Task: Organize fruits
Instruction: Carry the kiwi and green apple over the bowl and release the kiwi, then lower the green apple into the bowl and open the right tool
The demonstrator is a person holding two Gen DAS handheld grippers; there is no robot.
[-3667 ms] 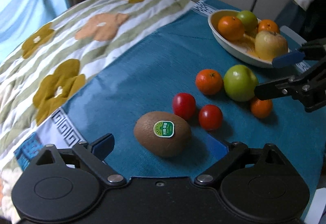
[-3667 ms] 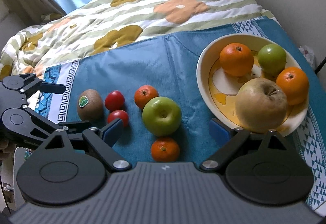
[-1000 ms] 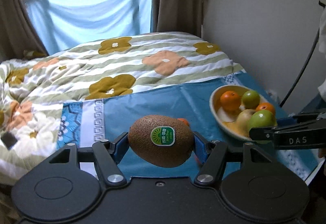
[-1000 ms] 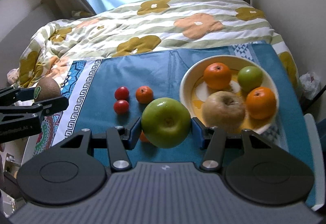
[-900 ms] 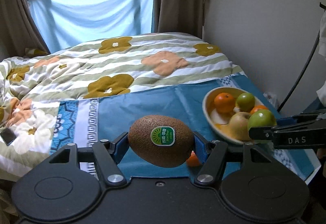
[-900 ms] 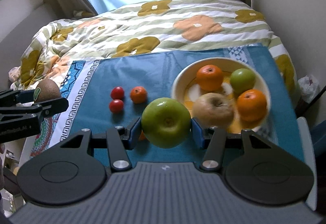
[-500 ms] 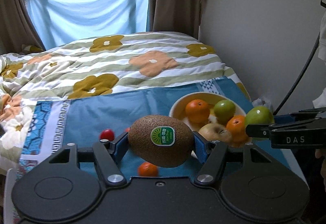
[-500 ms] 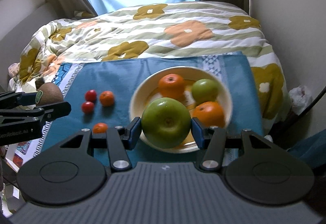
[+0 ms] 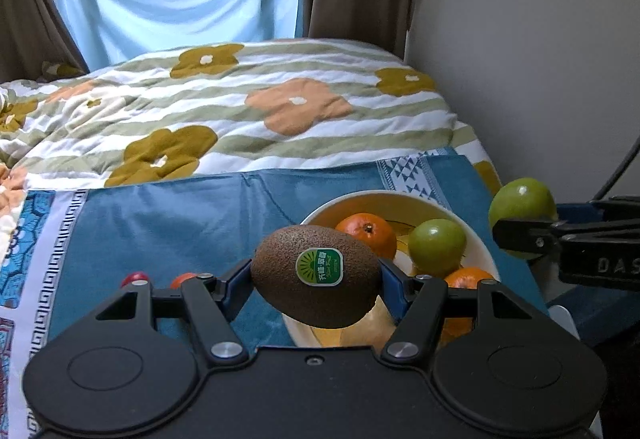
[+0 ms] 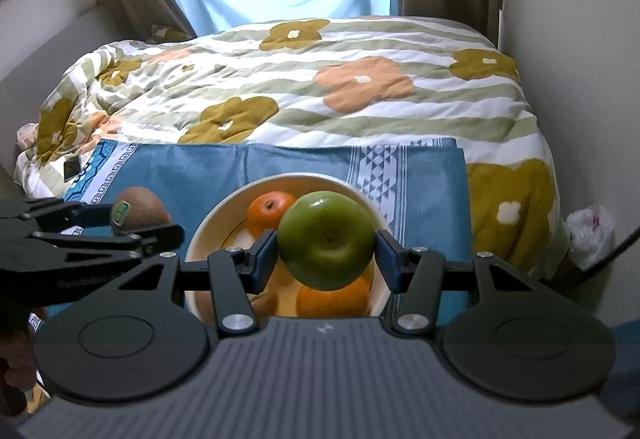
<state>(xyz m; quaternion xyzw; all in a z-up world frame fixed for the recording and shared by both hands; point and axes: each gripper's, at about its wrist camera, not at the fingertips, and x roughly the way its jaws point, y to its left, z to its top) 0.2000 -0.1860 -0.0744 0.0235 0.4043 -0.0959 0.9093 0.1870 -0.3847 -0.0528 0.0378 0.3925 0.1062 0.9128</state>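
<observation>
My left gripper (image 9: 316,281) is shut on a brown kiwi (image 9: 316,275) with a green sticker, held in the air at the near left rim of the cream bowl (image 9: 478,239). My right gripper (image 10: 326,253) is shut on a large green apple (image 10: 326,239), held above the bowl (image 10: 216,215). The bowl holds an orange (image 9: 366,233), a smaller green apple (image 9: 438,243), another orange (image 9: 466,277) and a pale fruit mostly hidden. The kiwi also shows in the right wrist view (image 10: 138,213), the held apple in the left wrist view (image 9: 522,201).
The bowl sits on a blue cloth (image 9: 168,223) spread over a flowered quilt (image 9: 240,107). A red tomato (image 9: 134,278) and a small orange fruit (image 9: 182,279) lie on the cloth to the left. A wall (image 9: 540,39) is close on the right.
Both grippers picked up their fruits from the cloth, lifted them, then moved right toward the bowl. The apple now hangs over the bowl and the kiwi at its left rim.
</observation>
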